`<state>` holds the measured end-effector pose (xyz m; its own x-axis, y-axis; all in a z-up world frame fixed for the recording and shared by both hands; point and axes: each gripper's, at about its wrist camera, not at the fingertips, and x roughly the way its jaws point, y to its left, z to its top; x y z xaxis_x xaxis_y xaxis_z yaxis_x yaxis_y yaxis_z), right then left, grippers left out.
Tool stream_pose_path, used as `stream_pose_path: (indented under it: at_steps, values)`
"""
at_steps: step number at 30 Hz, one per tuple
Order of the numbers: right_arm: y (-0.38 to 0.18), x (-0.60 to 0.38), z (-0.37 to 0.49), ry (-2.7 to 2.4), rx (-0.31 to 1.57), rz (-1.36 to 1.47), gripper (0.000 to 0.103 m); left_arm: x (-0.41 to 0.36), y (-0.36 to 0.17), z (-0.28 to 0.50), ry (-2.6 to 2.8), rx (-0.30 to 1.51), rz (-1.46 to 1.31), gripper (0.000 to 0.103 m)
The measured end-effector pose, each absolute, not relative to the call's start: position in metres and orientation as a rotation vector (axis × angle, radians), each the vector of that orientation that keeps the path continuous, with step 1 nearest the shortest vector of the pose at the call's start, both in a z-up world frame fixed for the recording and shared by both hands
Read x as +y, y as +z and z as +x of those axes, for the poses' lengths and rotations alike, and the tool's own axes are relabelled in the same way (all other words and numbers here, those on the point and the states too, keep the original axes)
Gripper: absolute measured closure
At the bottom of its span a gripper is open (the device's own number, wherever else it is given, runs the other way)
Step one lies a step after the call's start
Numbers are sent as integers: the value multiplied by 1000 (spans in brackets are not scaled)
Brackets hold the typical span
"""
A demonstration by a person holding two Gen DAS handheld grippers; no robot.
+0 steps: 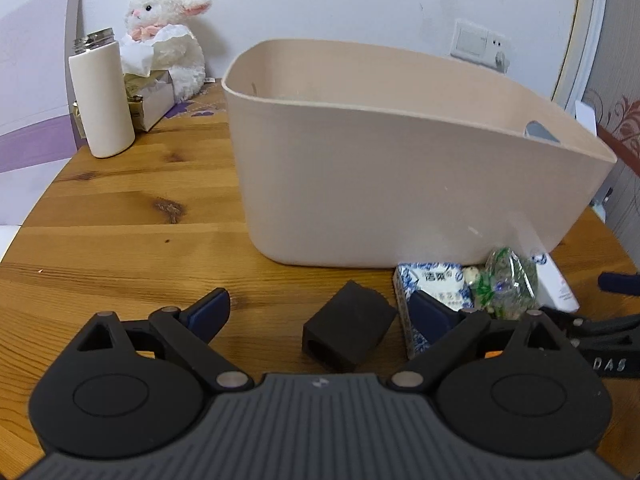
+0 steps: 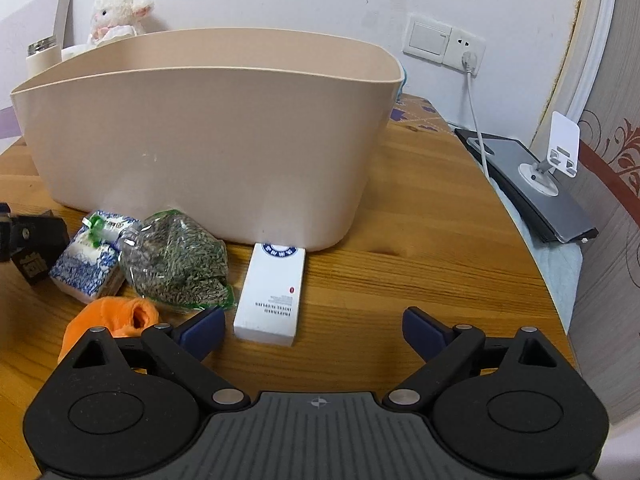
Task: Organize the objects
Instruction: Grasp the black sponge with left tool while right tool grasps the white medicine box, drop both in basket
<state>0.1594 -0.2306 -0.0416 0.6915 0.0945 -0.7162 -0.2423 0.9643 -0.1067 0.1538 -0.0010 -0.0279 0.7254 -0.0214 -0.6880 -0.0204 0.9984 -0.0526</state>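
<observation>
Fingers of your left gripper (image 1: 320, 312) are spread wide, and the black foam block (image 1: 347, 338) lies on the table between them, nearer the right finger and touching neither. It is a dark, matte, squarish piece, tilted, with a hole in its near face. Your right gripper (image 2: 314, 330) is also wide open and holds nothing; the white box (image 2: 272, 294) lies just ahead of its left finger, its far end against the beige bin (image 2: 208, 136). In front of the bin, left of the white box, sit the bag of green herbs (image 2: 176, 260), the blue-and-white packet (image 2: 86, 258) and the orange cloth (image 2: 114, 318).
</observation>
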Motion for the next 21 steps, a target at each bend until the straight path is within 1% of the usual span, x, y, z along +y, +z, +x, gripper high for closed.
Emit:
stream_pose_path:
  at_steps: [2, 4, 5, 7, 8, 9, 10, 12, 13, 14, 21]
  values:
    - [-42, -230, 160, 195, 782, -189, 11, 0, -30, 152, -5, 762, -65, 9]
    - [-42, -230, 161, 201, 776, -180, 15, 3, -32, 152, -13, 766, -89, 16]
    - [-42, -229, 160, 207, 771, -176, 19, 5, -32, 152, -16, 770, -103, 18]
    - [-42, -228, 160, 215, 764, -168, 25, 8, -32, 151, -30, 780, -132, 35]
    - [-41, -228, 159, 221, 761, -162, 31, 9, -32, 152, -31, 791, -136, 42]
    - [-41, -227, 158, 227, 759, -154, 38, 9, -32, 152, -31, 807, -132, 52]
    - [-41, -227, 158, 237, 759, -144, 42, 8, -32, 150, -25, 799, -109, 58]
    - [-40, -225, 155, 254, 759, -130, 60, 6, -32, 147, -28, 797, -80, 67]
    - [-40, -225, 156, 258, 759, -128, 66, 5, -32, 145, -33, 796, -66, 68]
    - [-40, -222, 154, 255, 759, -136, 75, 4, -32, 144, -35, 796, -56, 68]
    - [-30, -218, 135, 240, 739, -147, 75, 3, -18, 128, -56, 773, -30, 69]
